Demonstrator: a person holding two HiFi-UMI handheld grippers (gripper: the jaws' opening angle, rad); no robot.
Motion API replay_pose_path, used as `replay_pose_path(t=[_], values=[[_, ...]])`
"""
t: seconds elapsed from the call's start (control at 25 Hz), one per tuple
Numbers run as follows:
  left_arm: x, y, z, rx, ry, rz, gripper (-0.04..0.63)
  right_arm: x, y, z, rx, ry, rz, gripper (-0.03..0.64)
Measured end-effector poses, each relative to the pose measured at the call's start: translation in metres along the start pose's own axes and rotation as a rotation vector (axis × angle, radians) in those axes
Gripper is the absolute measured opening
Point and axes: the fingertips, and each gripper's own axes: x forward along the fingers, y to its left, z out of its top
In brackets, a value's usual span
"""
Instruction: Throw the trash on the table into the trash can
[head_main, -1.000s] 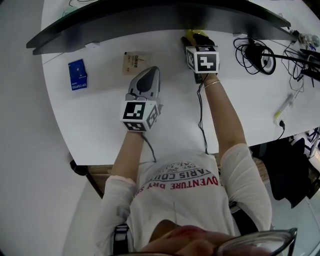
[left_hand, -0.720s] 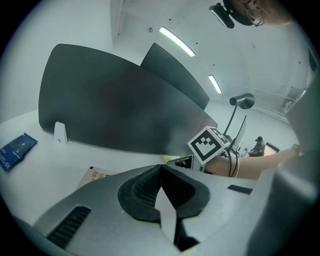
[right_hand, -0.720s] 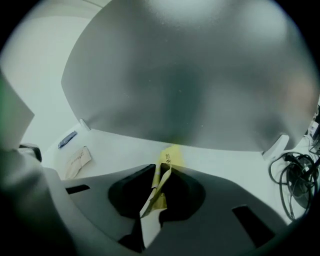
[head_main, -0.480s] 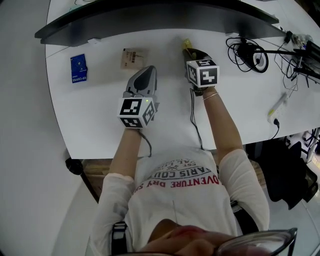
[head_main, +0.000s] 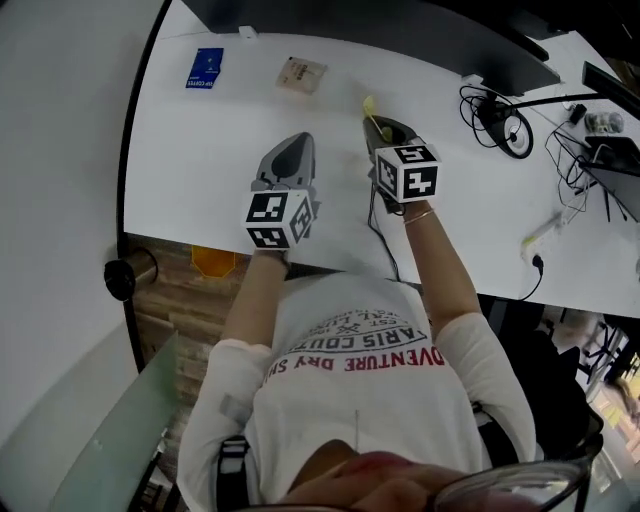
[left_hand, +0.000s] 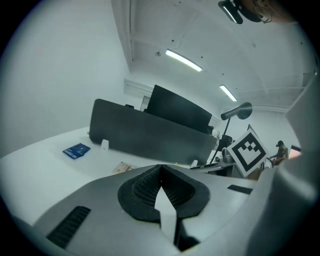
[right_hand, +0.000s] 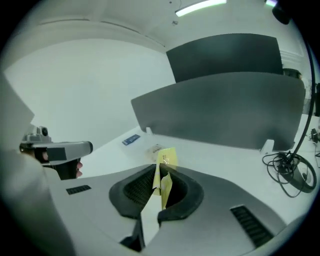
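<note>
Between the right gripper (right_hand: 159, 172) jaws: yellow wrapper (right_hand: 165, 165), clamped, jaws just closed on it; we can't read its print.
Beside it, left gripper (left_hand: 160, 175): jaws together, empty.
Ahead of left gripper: blue packet (head_main: 206, 67) and tan sachet (head_main: 300, 74) on table (head_main: 200, 180); print too small.
Shirt (head_main: 350, 410): we read "ADVENTURE", upside down.

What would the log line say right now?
right hand-held gripper: jaws just closed on yellow wrapper | left hand-held gripper: shut, empty
</note>
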Motion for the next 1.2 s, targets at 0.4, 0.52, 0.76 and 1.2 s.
replay_pose_path(t=[0.4, 0.52, 0.76, 1.2], values=[[-0.191, 0.045, -0.042, -0.106, -0.162, 0.399, 0.023, -0.021, 0.205, -0.026, -0.272, 0.034, 0.405, 0.037], [-0.261, 0.083, -0.063, -0.16, -0.197, 0.546, 0.023, -0.012, 0.286, -0.051, -0.35, 0.079, 0.535, 0.037], [-0.403, 0.156, -0.139, -0.328, -0.239, 0.823, 0.023, 0.001, 0.453, -0.128, -0.508, 0.201, 0.803, 0.037], [-0.57, 0.28, -0.304, -0.652, -0.218, 1.079, 0.023, 0.079, 0.64, -0.327, -0.704, 0.485, 0.985, 0.038]])
